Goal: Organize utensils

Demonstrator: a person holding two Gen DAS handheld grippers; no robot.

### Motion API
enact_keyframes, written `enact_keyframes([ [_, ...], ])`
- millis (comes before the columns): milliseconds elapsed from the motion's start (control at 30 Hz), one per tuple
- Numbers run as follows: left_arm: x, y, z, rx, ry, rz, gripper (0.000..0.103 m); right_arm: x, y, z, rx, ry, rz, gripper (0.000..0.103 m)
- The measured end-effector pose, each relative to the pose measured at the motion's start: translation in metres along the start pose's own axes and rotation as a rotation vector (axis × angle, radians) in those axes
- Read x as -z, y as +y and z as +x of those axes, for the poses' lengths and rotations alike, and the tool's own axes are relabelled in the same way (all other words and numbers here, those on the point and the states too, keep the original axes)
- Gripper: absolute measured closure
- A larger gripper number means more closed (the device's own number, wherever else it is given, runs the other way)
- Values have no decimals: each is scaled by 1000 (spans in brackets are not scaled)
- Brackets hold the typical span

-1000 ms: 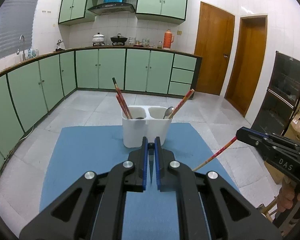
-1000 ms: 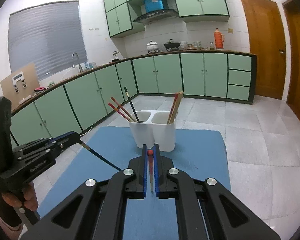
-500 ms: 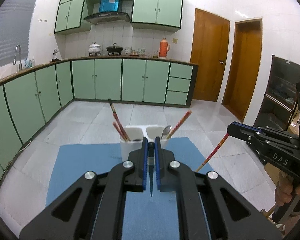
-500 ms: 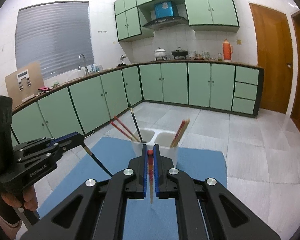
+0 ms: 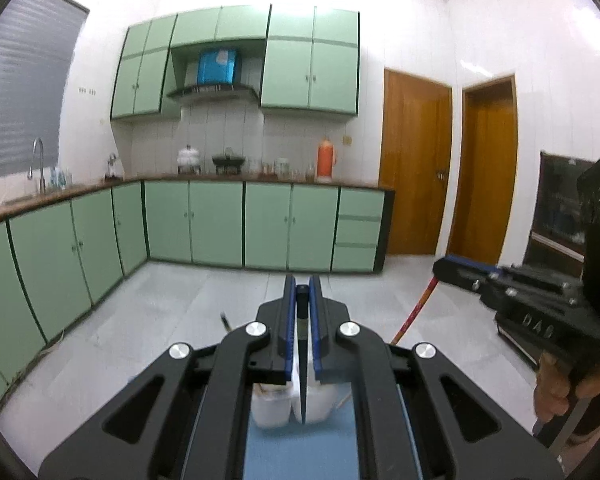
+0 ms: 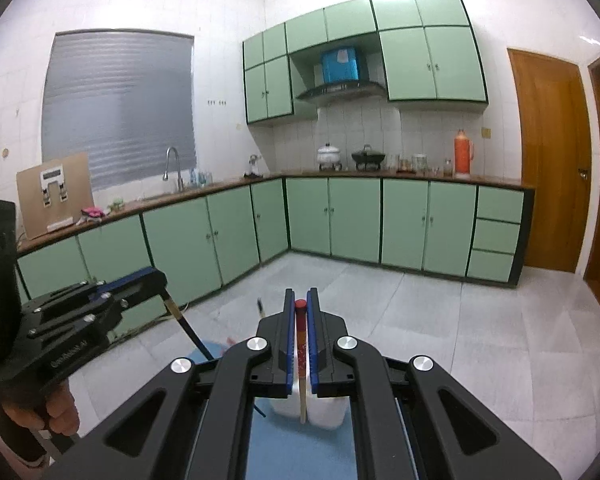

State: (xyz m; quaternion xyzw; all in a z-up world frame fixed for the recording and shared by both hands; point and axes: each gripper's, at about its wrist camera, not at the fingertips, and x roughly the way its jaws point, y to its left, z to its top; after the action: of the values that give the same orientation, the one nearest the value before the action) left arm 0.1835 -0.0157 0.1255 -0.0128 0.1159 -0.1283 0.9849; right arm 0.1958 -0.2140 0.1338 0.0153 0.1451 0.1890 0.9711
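The left gripper pinched a dark tapered chopstick; the right gripper pinched a red-capped pale chopstick. Both tips hung at lower centre of frame, above the white two-compartment plastic holder on the blue mat. Judged step: carrying to insertion. The next move calls for lowering each tip into a compartment.

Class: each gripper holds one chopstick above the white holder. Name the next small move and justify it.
Probably lower the left gripper, sliding its dark chopstick into the white holder: its tip hangs just above the holder, and the right gripper holds a red chopstick similarly poised.
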Motion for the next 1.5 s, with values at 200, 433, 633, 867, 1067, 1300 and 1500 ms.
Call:
enact_keyframes([
  [200,-23,1,38,-14,-66,-20,97,-16,-8,38,34,-3,13,98],
  [433,-2,7,105,-54,-18,1,97,1,-25,92,47,52,38,98],
  [633,28,23,140,-43,81,-5,97,27,-39,117,33,114,78,98],
  [867,56,34,162,-25,180,7,96,46,-48,129,18,161,101,97],
  [1067,63,40,152,-16,188,-1,71,55,-62,120,29,160,149,86],
  [1300,51,47,99,-47,117,-34,36,53,-72,61,79,67,184,62],
  [1500,56,38,49,-93,95,-41,14,68,-59,6,118,32,165,37],
])
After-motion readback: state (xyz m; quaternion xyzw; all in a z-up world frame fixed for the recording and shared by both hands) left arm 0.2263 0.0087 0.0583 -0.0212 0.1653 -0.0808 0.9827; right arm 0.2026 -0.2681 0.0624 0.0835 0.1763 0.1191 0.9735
